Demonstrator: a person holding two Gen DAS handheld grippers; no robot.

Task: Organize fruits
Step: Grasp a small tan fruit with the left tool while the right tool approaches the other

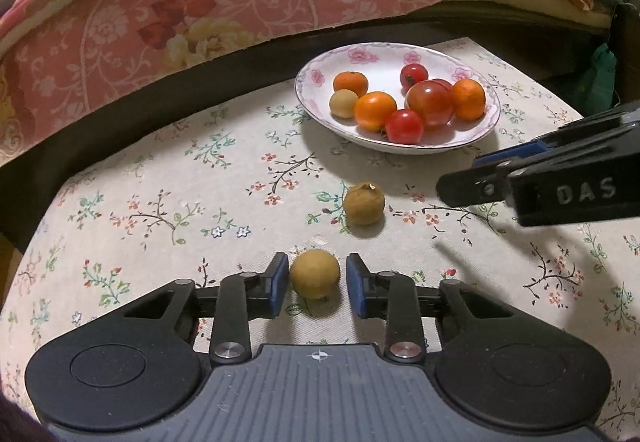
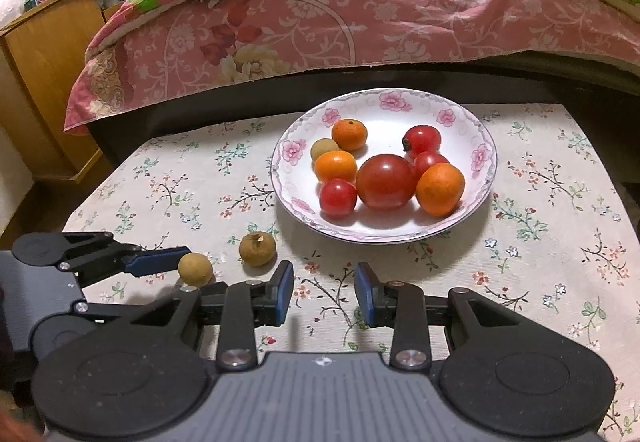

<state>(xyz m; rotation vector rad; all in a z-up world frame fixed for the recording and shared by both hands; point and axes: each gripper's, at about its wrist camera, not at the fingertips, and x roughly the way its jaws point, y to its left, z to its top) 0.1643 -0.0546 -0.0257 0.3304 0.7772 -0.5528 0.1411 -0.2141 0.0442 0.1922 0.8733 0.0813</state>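
A floral white plate (image 1: 320, 98) (image 2: 480, 146) holds several tomatoes, small oranges and one longan. Two tan longans lie on the tablecloth in front of it. My left gripper (image 1: 317, 284) is open, its blue pads on either side of the near longan (image 1: 315, 273) (image 2: 195, 269) with small gaps. The second longan (image 1: 364, 203) (image 2: 257, 249) lies a little farther on, toward the plate. My right gripper (image 2: 324, 294) is open and empty over bare cloth, right of both longans; it also shows at the right of the left wrist view (image 1: 464, 178).
A flower-print tablecloth (image 1: 160, 202) (image 2: 540, 242) covers the small table. A bed with a pink floral quilt (image 1: 240, 2) (image 2: 360, 18) runs along the table's far edge. A wooden cabinet (image 2: 44, 82) stands at the far left.
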